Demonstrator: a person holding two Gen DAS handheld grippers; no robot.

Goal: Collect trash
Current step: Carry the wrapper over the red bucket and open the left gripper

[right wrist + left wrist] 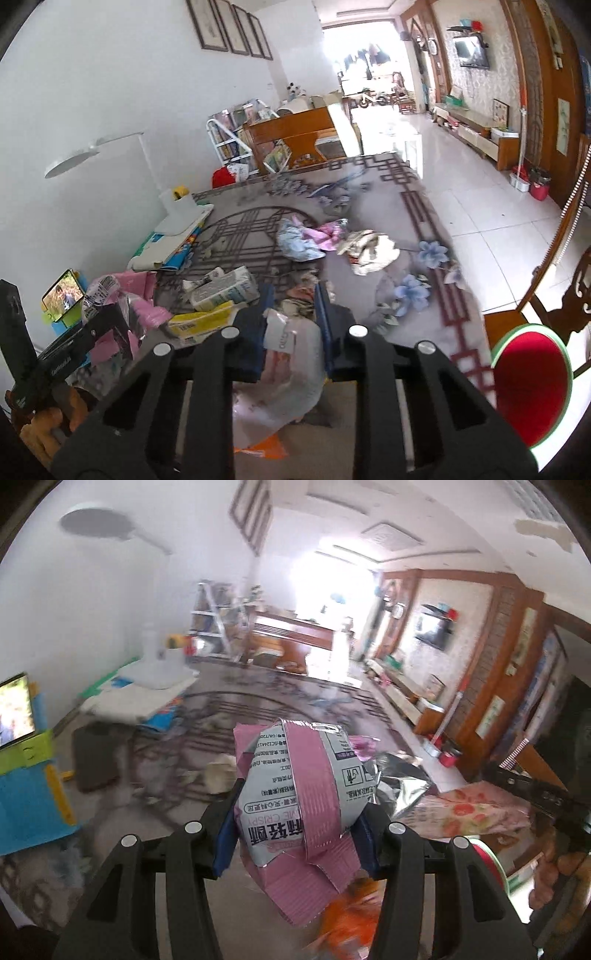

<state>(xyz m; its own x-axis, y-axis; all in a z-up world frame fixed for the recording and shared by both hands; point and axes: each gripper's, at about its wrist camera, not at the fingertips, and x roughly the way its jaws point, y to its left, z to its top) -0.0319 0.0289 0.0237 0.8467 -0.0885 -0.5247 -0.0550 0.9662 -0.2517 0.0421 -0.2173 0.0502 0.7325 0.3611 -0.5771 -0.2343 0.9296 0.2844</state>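
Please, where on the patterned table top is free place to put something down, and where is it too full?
Free: the table top at its far end, and right of the crumpled cream paper near the blue flower print. Crowded: the near left, around the milk carton and yellow wrapper.

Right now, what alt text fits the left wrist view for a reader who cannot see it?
The left tool grips a crumpled pink and grey snack wrapper, held up in front of a blurred living room. Behind it are a patterned grey rug strewn with litter and a silver foil wrapper.
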